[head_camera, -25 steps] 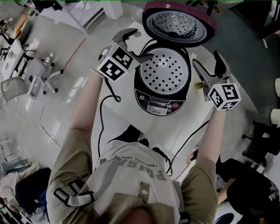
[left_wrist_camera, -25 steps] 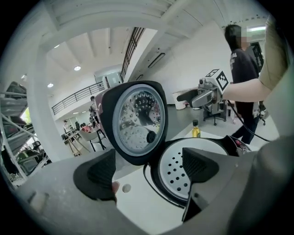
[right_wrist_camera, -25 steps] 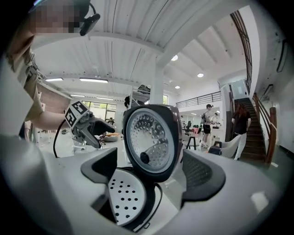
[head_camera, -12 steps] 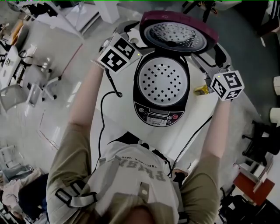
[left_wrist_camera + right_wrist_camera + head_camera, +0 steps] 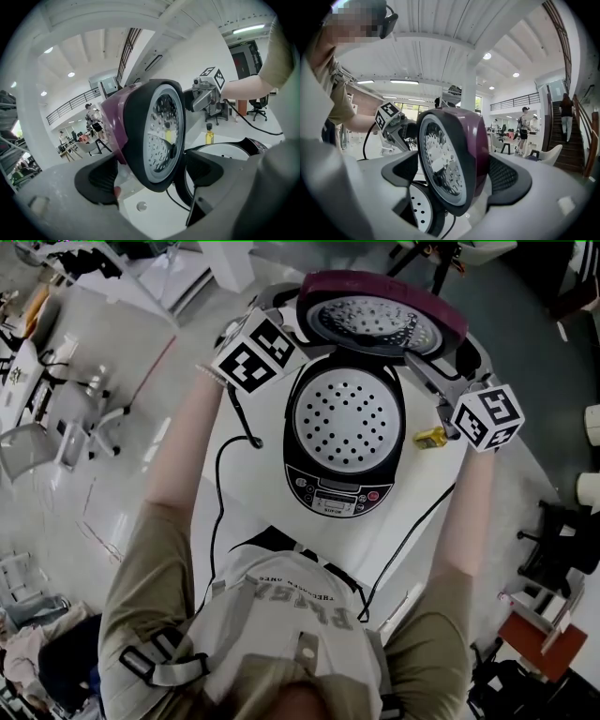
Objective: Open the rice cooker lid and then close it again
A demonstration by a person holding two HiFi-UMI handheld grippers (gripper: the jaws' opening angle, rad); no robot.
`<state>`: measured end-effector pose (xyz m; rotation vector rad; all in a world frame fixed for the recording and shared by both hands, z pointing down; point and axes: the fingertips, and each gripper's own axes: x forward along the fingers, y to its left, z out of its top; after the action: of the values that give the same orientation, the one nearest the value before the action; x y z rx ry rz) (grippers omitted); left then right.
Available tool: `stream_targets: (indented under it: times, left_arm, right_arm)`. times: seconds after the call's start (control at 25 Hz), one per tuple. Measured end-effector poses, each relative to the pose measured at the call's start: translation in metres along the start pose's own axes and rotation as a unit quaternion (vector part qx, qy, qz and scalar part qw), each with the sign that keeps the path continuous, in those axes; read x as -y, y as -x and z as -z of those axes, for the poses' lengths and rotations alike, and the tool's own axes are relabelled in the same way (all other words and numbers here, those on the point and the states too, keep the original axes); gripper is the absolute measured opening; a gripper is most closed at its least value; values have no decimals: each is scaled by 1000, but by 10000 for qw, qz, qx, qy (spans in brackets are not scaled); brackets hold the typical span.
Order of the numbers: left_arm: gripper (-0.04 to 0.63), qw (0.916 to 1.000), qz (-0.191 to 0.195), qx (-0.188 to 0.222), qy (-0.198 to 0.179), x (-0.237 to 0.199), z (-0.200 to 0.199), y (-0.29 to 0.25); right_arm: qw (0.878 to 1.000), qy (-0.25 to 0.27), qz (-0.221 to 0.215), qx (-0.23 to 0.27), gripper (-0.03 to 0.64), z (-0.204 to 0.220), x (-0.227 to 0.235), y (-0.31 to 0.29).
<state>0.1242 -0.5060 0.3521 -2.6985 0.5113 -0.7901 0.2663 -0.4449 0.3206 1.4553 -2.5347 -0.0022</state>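
Note:
The black rice cooker stands on the white table, its perforated inner plate showing. Its maroon lid stands raised behind the pot and leans over it. My left gripper is at the lid's left edge and my right gripper at its right edge. In the left gripper view the lid stands between my left gripper's wide jaws. In the right gripper view the lid likewise stands between my right gripper's jaws. Both are open, the pads close beside the lid's faces.
A small yellow bottle lies on the table right of the cooker. Black cords run off the table's near edge on both sides. Chairs and desks stand on the floor to the left.
Both grippers have moved away from me, from beside the pot to the lid's two edges. The lid has tipped from fully open to leaning over the pot.

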Motion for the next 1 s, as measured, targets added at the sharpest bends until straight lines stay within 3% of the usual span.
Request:
stream_targets:
  times: [0.68, 1.0]
  left_arm:
    - [497, 9988, 266, -389, -96, 72, 20, 43]
    - [513, 9906, 741, -1063, -433, 135, 57, 67]
  right_arm:
    - [9971, 78, -708, -274, 476, 20, -68, 50]
    - [9832, 404, -1375, -1127, 502, 63, -122, 85]
